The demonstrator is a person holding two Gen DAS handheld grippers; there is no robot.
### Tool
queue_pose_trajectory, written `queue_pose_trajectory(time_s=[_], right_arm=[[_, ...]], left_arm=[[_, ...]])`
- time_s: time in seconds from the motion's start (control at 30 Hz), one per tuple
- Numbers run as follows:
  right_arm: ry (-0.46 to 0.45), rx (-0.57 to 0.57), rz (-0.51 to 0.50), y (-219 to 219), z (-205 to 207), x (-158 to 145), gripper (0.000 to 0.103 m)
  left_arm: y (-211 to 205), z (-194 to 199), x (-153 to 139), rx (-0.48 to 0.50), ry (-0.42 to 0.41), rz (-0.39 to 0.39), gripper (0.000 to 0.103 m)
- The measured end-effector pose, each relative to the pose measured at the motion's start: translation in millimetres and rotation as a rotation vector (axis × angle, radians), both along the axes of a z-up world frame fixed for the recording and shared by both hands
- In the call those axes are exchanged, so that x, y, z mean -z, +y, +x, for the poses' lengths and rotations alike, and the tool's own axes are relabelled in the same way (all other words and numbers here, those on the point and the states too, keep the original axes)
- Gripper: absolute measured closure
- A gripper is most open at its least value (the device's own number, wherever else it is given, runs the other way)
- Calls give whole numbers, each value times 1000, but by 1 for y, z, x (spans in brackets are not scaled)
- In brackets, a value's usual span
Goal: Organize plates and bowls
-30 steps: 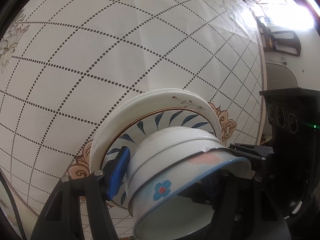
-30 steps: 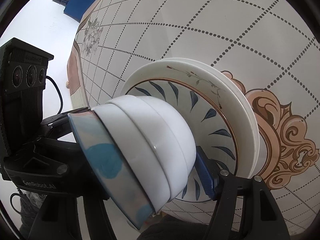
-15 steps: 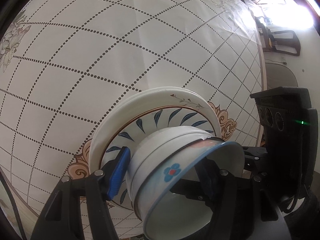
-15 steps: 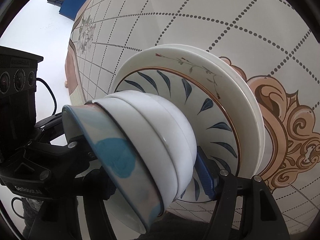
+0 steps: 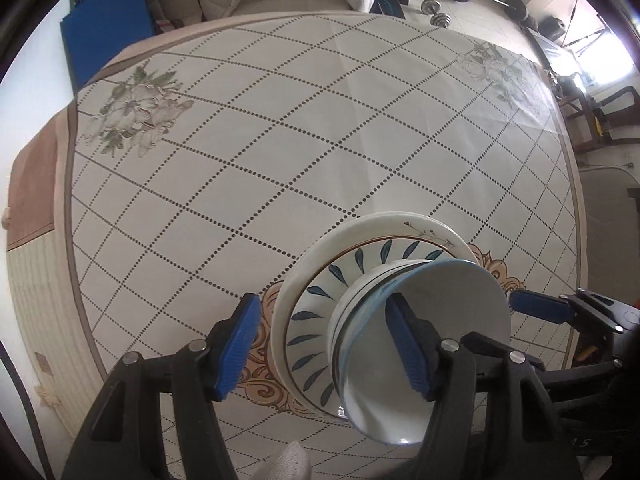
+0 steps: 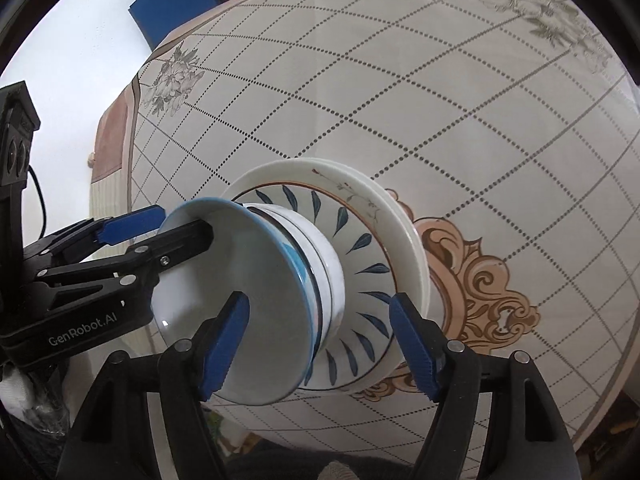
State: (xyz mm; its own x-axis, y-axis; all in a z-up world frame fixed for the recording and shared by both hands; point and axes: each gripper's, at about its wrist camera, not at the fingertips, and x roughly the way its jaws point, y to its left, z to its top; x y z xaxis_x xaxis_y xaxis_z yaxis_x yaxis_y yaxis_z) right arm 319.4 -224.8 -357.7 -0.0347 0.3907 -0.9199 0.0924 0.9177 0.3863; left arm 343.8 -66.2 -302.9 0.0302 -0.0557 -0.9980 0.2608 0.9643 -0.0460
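Nested bowls, the top bowl blue-rimmed, sit on a blue-leaf plate that rests on a white plate near the table's front edge. My left gripper hangs open above the stack, one finger over the bowl's inside and the other outside the plates. My right gripper straddles the bowl's other side; its jaws are opening, and its pads press on nothing. In the left wrist view only one of the right gripper's fingers shows.
The stack stands on a dotted-grid tablecloth with flower prints. Beyond the far edge are a blue mat, dumbbells and dark chairs. A gloved hand shows at the bottom.
Both grippers have lifted away from the stack and tipped to look down on it. Their pads no longer sit against the bowls, and the right jaws stand wider.
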Motion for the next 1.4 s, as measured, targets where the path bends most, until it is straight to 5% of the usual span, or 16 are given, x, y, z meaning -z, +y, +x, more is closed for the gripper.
queue_pose_trajectory(time_s=[0.2, 0.4, 0.67, 1.1, 1.4], right_arm=[[-134, 1, -146, -8, -21, -49, 7], [-244, 17, -265, -7, -49, -95, 1], [-363, 65, -382, -4, -88, -152, 0], [-445, 141, -380, -4, -135, -201, 0], [-590, 177, -383, -10, -200, -272, 0]], left_arm=[[15, -24, -44, -80, -142, 9, 32], [17, -56, -86, -111, -298, 54, 16], [24, -94, -129, -155, -437, 72, 15], [24, -138, -161, -135, -498, 46, 7], [18, -209, -225, -201, -625, 24, 7]])
